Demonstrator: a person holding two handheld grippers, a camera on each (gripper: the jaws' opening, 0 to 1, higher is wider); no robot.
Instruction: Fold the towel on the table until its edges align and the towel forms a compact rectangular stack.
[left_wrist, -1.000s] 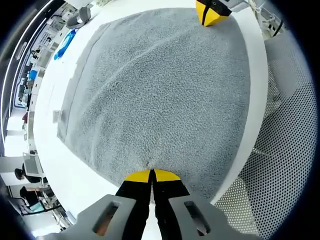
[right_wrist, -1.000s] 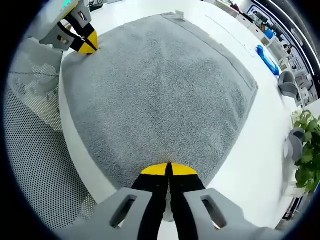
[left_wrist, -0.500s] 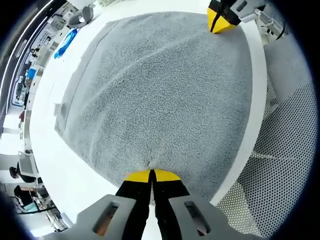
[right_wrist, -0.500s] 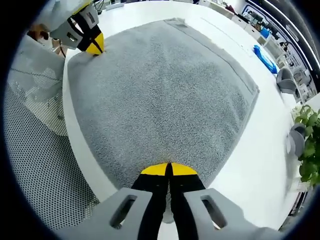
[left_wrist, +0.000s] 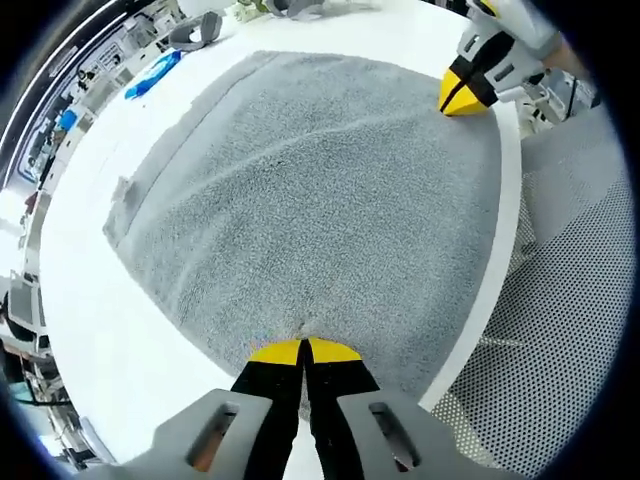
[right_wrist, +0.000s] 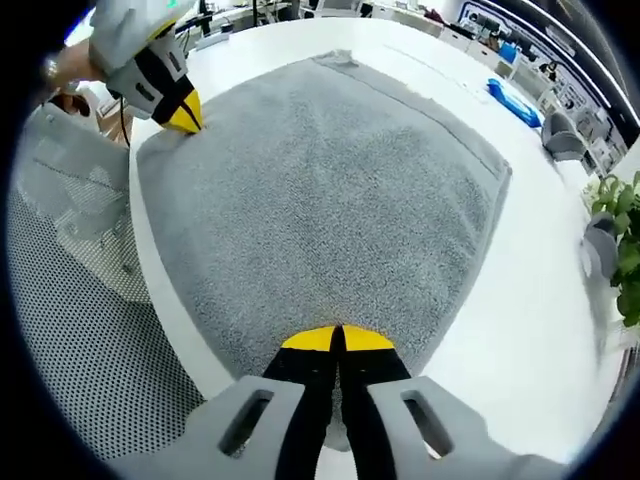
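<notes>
A grey terry towel (left_wrist: 320, 190) lies spread on the white table (left_wrist: 130, 330), and it appears again as the towel (right_wrist: 320, 190) in the right gripper view. My left gripper (left_wrist: 304, 350) is shut on the towel's near corner. My right gripper (right_wrist: 336, 338) is shut on another near corner. The right gripper (left_wrist: 466, 92) comes into the left gripper view at the top right, on the towel's edge. The left gripper (right_wrist: 180, 112) is at the upper left of the right gripper view, also on the towel's edge.
A blue object (left_wrist: 152, 72) lies on the table beyond the towel, also seen as a blue object (right_wrist: 512, 98). A grey chair (right_wrist: 560, 145) and a green plant (right_wrist: 622, 260) stand past the table. Perforated grey mesh (left_wrist: 560, 330) lies beside the table edge (right_wrist: 170, 320).
Both views have tilted, so the towel sits differently in the picture. Both grippers still hold their corners shut; the towel has barely moved.
</notes>
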